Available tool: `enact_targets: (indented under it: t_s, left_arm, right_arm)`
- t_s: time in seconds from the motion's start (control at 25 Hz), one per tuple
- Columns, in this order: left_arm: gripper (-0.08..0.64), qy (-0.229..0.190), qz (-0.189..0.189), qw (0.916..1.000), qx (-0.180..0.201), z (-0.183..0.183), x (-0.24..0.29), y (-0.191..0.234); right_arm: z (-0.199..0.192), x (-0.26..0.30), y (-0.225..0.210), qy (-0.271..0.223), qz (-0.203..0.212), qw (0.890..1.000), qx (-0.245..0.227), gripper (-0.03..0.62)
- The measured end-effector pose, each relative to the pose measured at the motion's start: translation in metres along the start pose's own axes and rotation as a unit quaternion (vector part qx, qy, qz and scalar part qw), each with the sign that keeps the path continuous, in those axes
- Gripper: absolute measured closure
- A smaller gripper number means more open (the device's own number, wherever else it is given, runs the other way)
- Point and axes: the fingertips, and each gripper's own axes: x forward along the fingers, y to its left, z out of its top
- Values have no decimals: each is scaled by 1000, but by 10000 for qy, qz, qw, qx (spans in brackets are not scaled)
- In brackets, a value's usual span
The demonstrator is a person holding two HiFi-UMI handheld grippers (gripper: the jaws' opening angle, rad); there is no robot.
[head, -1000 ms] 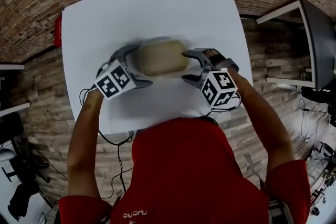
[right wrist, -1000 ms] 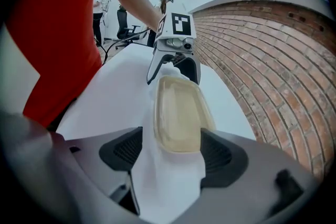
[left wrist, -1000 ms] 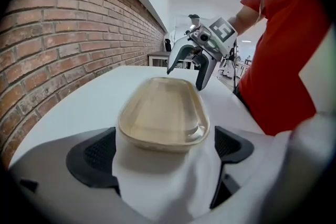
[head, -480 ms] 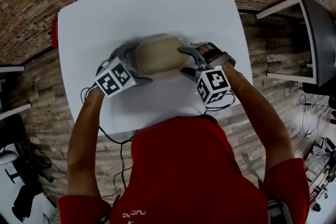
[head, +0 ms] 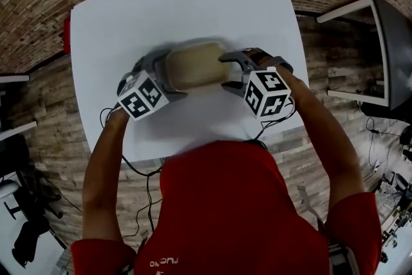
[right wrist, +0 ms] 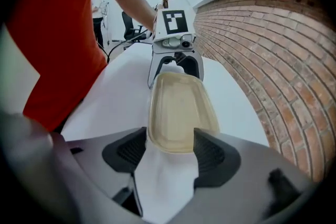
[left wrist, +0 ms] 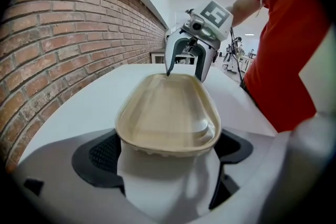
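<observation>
Tray (head: 195,65) between left tool (head: 174,76), right tool (head: 224,74)

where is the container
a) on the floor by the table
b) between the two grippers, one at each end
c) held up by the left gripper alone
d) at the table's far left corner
b: the container lies near the middle of the table, with the left gripper at one end and the right gripper at the other.
</observation>
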Motion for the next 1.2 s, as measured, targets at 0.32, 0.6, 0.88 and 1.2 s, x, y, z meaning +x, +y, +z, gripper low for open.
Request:
enact_targets:
  t_s: [0.32, 0.6, 0.88, 1.2]
  left_arm:
    - [11, -3, -109, 9999, -102, 1, 2, 1]
    - [14, 58, -60, 10000, 31, 2, 4, 2]
    - [17, 170, 104, 9996, 200, 3, 5, 6]
    - [18, 252, 21, 9996, 131, 1, 6, 5]
  right_arm:
    - [6, 4, 3, 283, -459, 9916, -1178, 296]
    - [5, 16, 3, 347, -841, 9834, -1567, 336]
    - [17, 1, 3, -188, 348, 9988, -275, 364]
    - [16, 0, 3, 231, 364, 9977, -530, 360]
